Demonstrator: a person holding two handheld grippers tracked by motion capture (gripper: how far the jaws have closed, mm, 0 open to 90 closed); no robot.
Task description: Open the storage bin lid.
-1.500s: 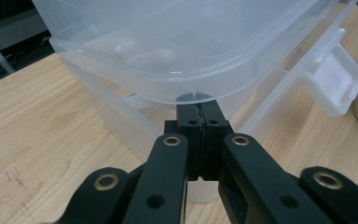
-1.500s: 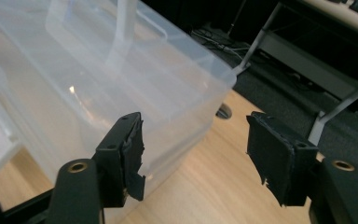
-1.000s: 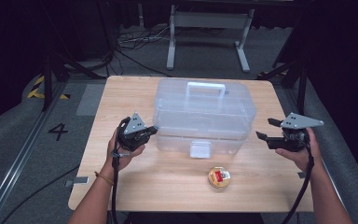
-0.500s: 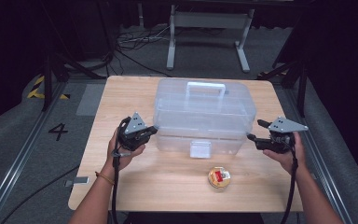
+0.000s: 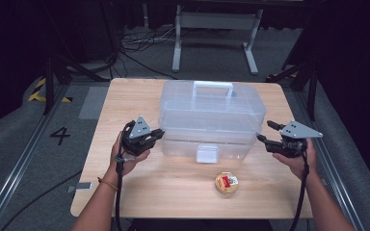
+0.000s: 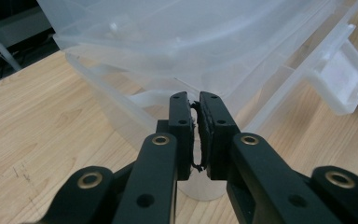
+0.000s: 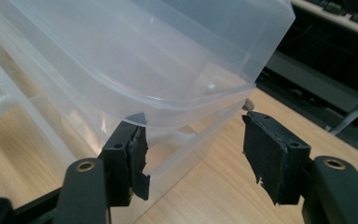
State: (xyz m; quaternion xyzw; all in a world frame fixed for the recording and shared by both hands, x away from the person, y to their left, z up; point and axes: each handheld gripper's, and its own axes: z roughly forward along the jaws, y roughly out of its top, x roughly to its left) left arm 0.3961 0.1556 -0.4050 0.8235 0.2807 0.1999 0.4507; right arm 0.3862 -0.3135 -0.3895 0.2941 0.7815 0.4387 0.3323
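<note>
Now I am holding my left tongs (image 5: 160,134) just beside the left end of the clear box (image 5: 207,115), which is sitting mid-counter (image 5: 125,96); their jaws are nearly together, a thin gap between the pads, nothing pinched. My right tongs (image 5: 262,131) are standing wide at the box's right corner, jaws having just been narrowing, empty. A small tub (image 5: 226,183) is lying near the front edge.

Dark room, grey carpet floor (image 5: 38,159); behind the wooden counter (image 5: 125,101) a metal stand (image 5: 214,21), cables (image 5: 135,43) left of it.
</note>
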